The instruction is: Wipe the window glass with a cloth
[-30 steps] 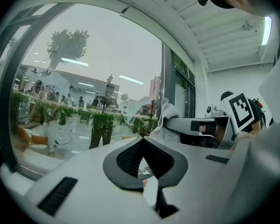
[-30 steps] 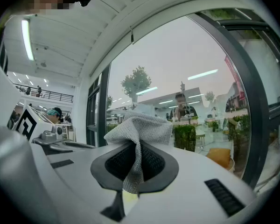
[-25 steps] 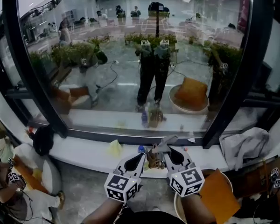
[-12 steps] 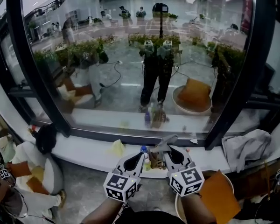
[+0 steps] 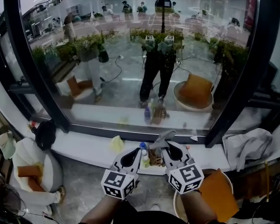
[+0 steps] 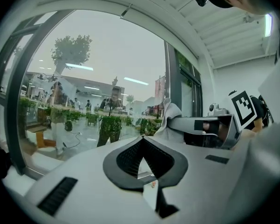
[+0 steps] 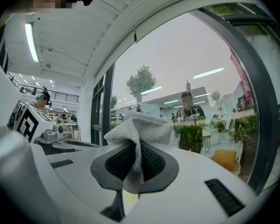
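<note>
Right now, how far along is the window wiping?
Done: the cloth is picked up and clamped in the right gripper. In hand: both grippers sit low above the sill. The left gripper is shut and empty, and the cloth looks short of the window glass. Left: the wiping itself, across the whole pane.

The left gripper [image 5: 139, 151] and right gripper [image 5: 164, 146] are partly covering a small bottle [image 5: 143, 156] and a brownish object [image 5: 154, 158] too small to identify, while the right jaws are hiding the cloth's [image 7: 139, 125] pinched middle.
</note>
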`<state>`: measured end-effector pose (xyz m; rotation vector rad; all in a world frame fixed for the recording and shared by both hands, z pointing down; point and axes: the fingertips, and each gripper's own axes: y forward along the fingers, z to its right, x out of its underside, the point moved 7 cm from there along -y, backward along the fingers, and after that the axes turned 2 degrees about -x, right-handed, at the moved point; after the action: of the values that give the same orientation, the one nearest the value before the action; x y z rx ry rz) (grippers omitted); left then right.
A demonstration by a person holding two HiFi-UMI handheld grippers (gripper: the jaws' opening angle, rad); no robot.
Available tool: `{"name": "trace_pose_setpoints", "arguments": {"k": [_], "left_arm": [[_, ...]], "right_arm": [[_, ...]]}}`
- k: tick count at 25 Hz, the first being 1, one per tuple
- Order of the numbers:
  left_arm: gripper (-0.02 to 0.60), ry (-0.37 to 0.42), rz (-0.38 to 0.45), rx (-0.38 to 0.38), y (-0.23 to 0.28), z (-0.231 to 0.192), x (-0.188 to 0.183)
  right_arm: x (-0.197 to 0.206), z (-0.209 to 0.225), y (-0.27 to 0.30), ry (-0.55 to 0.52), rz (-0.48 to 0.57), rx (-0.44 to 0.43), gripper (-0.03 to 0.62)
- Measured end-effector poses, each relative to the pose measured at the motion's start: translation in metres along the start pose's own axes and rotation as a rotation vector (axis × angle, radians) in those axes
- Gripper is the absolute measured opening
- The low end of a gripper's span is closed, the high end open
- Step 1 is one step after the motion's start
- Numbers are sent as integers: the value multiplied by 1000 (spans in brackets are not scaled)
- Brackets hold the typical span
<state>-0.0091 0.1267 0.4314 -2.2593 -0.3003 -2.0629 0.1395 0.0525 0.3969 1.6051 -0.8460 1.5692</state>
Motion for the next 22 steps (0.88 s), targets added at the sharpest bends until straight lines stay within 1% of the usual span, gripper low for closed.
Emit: {"name": "trace_pose_setpoints", "arguments": {"k": [5,8,11,16,22], "left_arm": [[8,-3,-2,24,20,-28,-1],[8,19,-7,49,33,-52,-3],[8,16,-15,64,45,-84,-6],[8,1,-2,83,64,-141,-16],[8,22,12,118,76,-197,-28]], "right_arm": [[0,5,34,-8,-5,16,40],[-1,8,62,-5,-6,43,40],[-2,8,92,1,-10,68,40],[-12,2,150,-20,-12,94,40],[-24,-9,211,-47,2,122,40]]}}
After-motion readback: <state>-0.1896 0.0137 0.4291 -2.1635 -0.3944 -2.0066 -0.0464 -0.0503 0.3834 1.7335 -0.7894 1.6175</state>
